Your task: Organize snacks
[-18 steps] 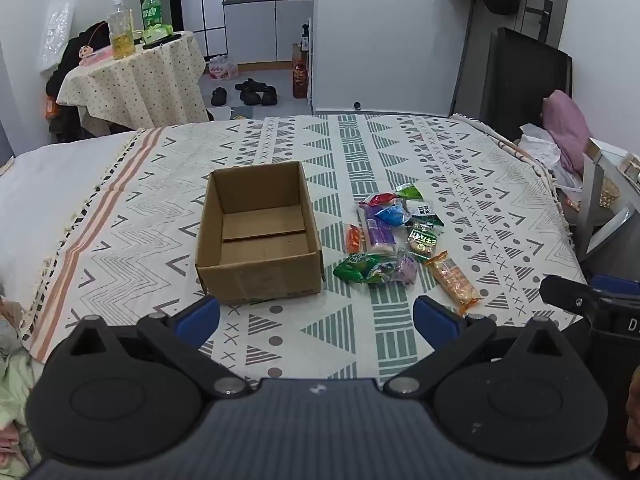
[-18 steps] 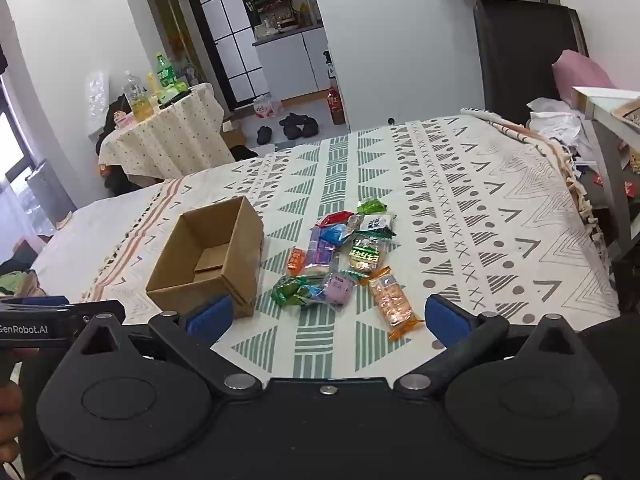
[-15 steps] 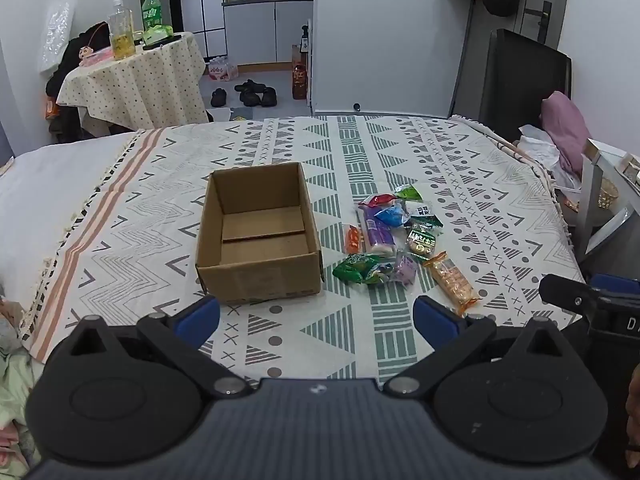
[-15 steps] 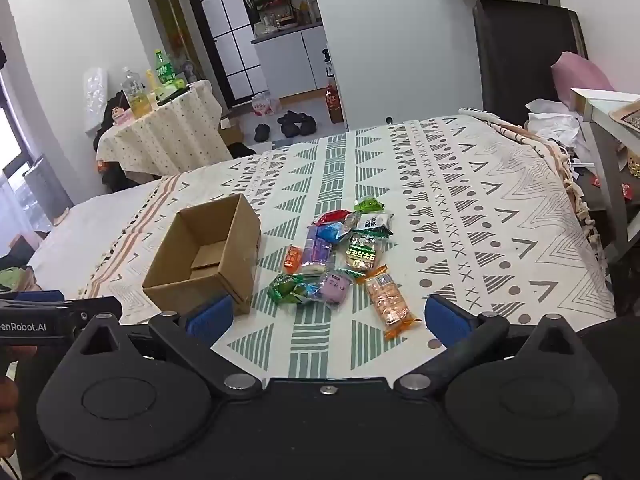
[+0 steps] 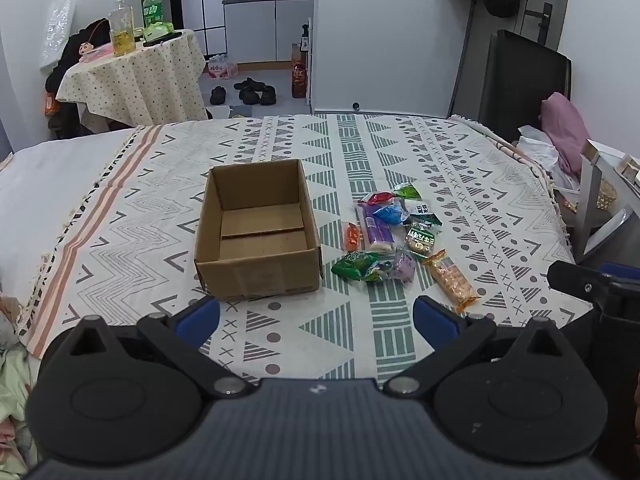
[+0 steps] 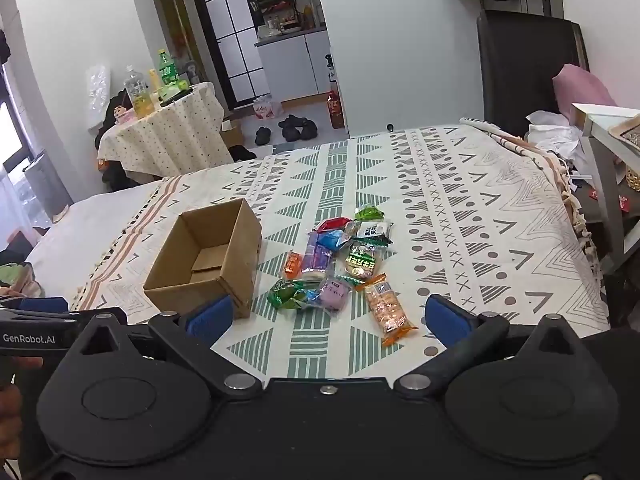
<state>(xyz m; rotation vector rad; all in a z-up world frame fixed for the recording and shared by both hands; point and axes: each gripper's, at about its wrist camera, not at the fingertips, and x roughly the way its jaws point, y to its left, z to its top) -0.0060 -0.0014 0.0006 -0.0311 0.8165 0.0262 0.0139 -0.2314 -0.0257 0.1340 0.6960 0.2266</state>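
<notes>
Patterned bedspread [image 5: 400, 152] carries an open cardboard box [image 5: 256, 232] with bare floor flaps. Snack packets [image 5: 396, 236] lie in a loose pile at 3 o'clock of the box, just beside it; overlapping wrappers hide several labels. An orange wafer pack [image 6: 386, 308] lies at the pile's 5 o'clock edge. Left gripper [image 5: 316, 316] and right gripper [image 6: 328, 316] hover at the near edge, jaws wide apart, holding nothing. Gripper bodies hide the near bedspread.

Each black tool [image 5: 316, 318] has 2 blue-padded fingers [image 5: 198, 316] and silver screws.
</notes>
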